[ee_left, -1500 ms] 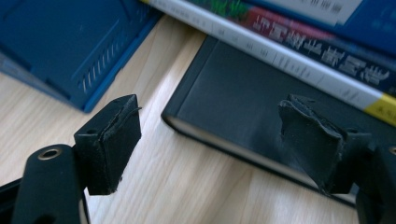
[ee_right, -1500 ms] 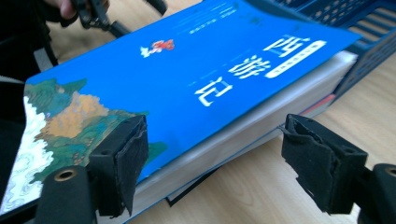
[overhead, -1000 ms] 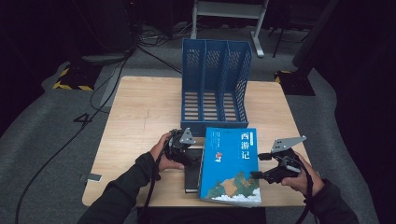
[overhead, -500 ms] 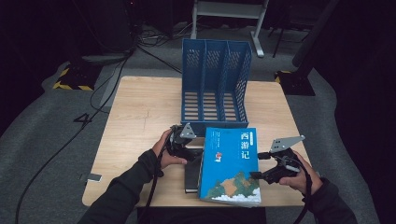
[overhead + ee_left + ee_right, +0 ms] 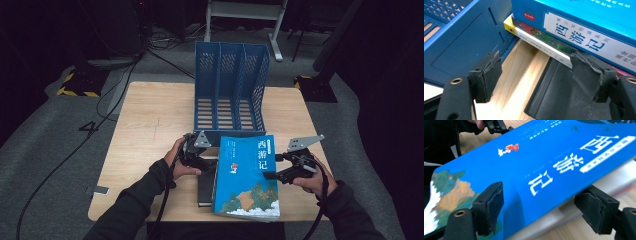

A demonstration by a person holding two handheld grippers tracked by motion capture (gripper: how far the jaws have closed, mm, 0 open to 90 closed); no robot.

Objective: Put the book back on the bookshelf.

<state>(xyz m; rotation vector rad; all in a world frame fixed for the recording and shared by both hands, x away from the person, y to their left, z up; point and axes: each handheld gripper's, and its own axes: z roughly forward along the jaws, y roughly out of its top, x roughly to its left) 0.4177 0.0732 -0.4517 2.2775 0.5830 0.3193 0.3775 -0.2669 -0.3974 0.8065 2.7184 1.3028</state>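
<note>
Right gripper straddling blue book, fingers closing

Place: a dim lab or recording studio, not a home.
Floor: grey carpet with black cables trailing loose across it.
Safety marking: yellow-and-black hazard tape beside the left cable run.
Equipment: a metal stand on a wheeled base behind the table, dark gear in the shadows around it.
Work surface: 1 plain light wooden table under the lights, surroundings left dark.
Office props: a blue 3-slot file rack and stacked books, staged on the table.
</note>
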